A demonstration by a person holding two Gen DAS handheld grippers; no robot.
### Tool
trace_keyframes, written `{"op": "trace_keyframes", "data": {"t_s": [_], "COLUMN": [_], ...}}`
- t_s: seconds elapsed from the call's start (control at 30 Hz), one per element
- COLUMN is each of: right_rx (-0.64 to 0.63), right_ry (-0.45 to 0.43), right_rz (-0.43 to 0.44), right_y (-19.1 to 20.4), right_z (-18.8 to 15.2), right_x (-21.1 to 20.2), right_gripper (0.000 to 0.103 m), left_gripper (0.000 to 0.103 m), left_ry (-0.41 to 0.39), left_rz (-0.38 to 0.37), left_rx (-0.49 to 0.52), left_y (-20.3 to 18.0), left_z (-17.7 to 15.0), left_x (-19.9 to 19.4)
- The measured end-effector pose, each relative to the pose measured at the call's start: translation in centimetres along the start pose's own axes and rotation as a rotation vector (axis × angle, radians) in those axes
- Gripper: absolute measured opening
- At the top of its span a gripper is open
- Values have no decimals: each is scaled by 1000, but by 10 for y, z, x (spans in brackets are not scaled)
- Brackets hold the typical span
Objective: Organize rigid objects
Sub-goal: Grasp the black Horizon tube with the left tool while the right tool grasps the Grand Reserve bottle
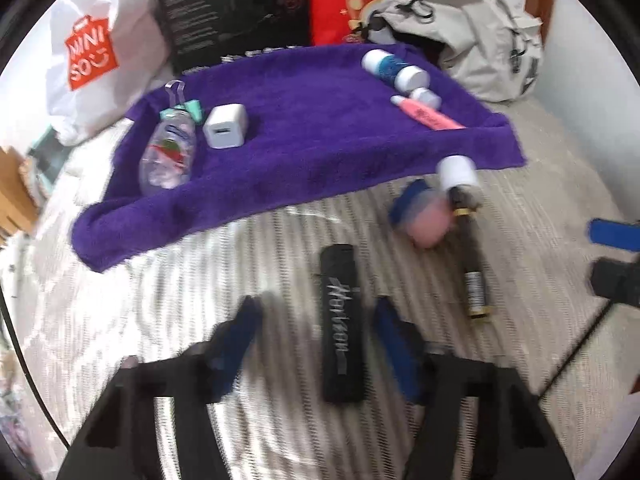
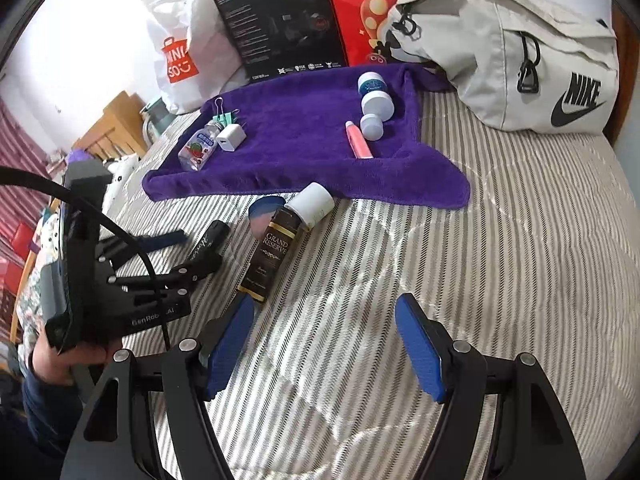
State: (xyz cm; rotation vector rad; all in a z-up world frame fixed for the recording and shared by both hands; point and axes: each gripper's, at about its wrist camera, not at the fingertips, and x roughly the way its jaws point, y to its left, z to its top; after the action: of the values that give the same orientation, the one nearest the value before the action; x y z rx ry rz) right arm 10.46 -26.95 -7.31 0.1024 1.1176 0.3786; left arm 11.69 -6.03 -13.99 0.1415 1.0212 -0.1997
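Left wrist view: left tongs (image 1: 316,344) spread wide, blue pads either side of the flat black rectangular case with silver script (image 1: 339,322), which lies on the striped bed cover (image 1: 168,300) directly between the pads, not yet touched as far as the blur lets me judge. Long axis of the case runs nearly straight ahead along the fingers, so the pads face its long sides; judged a workable approach for closing across the narrow width. Ahead and right of these tongs: dark brown bottle with gold bands and white cap (image 1: 468,248), also lengthwise, and a pink-and-blue rounded item (image 1: 420,216), too blurred to identify. Further ahead, purple towel (image 1: 304,128) carrying sorted pieces: white cube charger (image 1: 224,126), clear small bottle (image 1: 168,156), white jars (image 1: 394,66). Right wrist view: right tongs (image 2: 324,344) wide, holding nothing, over bare bed cover; brown bottle ahead-left of them, case further left. Left tongs clearly nearer the case. Judgement: case is the piece in hand, towel the likely destination.
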Motion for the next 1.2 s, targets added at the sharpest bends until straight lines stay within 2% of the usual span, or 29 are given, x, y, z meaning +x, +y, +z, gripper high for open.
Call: {"op": "trace_keyframes", "data": {"t_s": [0.03,0.07,0.13,0.3,0.5,0.63,0.77,0.8,0.87,0.93,1.03,1.2], "right_rx": [3,6,12,29,27,27,13,8,2,-21,-28,-40], "right_ry": [2,6,14,25,30,27,14,10,-2,10,41,57], "right_rz": [-2,-7,-10,-26,-17,-23,-91,-115,-145,-179,-239,-256], "right_y": [1,3,5,11,33,46,51,50,43,36,21,9], "right_z": [0,1,2,3,10,18,26,27,25,22,15,11], "right_x": [2,4,8,17,39,58,74,76,76,71,63,57], "right_gripper": [73,73,73,73,73,72,71,68,46,36,36,38], "left_gripper": [37,35,21,21,21,21,21,21,22,22,22,22], "left_ry": [-10,-15,-19,-21,-15,-11,-15,-17,-20,-22,-24,-26], "left_rz": [-3,-8,-22,-21,31,36,19,18,21,20,14,18], "left_rx": [4,25,50,35,-21,-62,-82,-83,-78,-75,-78,-79], "left_y": [-1,-4,-7,2,47,74,84,84,84,84,84,84], "left_z": [0,-1,-3,-11,-22,-30,-35,-36,-36,-36,-36,-36], "left_x": [-1,-1,-4,-11,-17,-21,-23,-23,-23,-23,-23,-23]}}
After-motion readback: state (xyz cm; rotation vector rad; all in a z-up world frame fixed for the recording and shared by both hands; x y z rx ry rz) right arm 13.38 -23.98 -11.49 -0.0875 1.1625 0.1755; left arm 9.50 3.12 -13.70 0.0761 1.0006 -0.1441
